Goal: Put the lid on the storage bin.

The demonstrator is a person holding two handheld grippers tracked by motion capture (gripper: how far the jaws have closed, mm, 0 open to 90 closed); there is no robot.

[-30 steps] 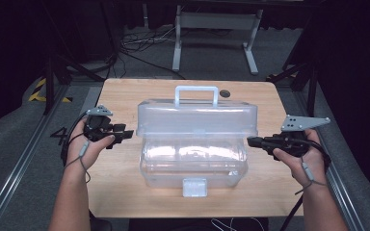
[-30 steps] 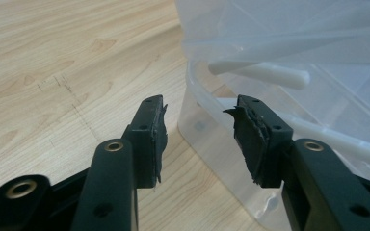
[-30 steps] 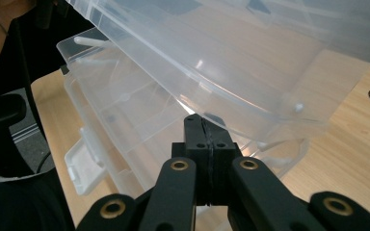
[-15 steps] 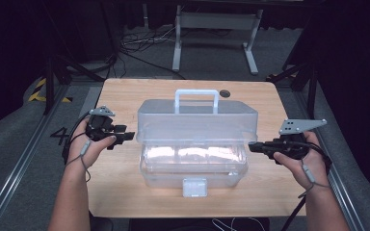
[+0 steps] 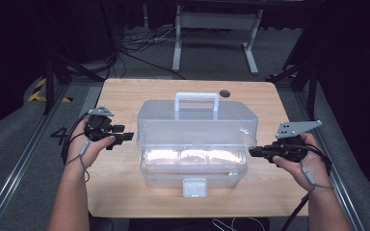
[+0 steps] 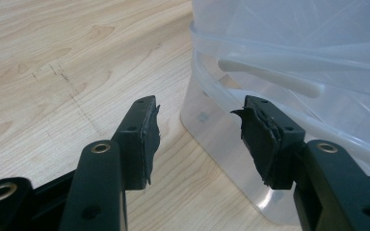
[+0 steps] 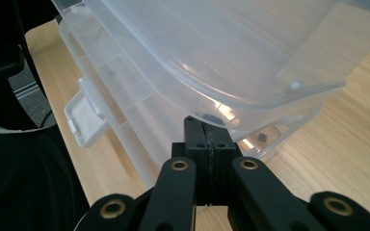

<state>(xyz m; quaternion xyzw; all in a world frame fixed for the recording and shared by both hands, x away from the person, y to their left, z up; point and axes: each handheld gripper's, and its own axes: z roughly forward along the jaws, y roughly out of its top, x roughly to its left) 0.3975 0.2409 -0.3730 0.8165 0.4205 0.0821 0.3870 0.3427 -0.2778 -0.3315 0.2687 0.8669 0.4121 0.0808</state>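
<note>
Your clear plastic box sits in the middle of the wooden surface. It has a white handle on top and a small white latch on the front, on the side near you. The lid is lifted a little and tilted, so you can see a gap between it and the bottom part on the right side.

Your left gripper is in your left hand, near the left end of the box but not touching it. In the left gripper view its jaws are wide apart, with nothing between them. The box corner is just past the right jaw, and the bare wood is on the other side.

Your right gripper is in your right hand, at the right end of the box. In the right gripper view its jaws are pressed tight together, and the tips sit right under the rim of the lid. You cannot tell if the tips touch the rim. The latch shows at the left of that view.

A small dark round spot is on the surface behind the box. On the floor past the surface there is a white metal stand and some cables.
</note>
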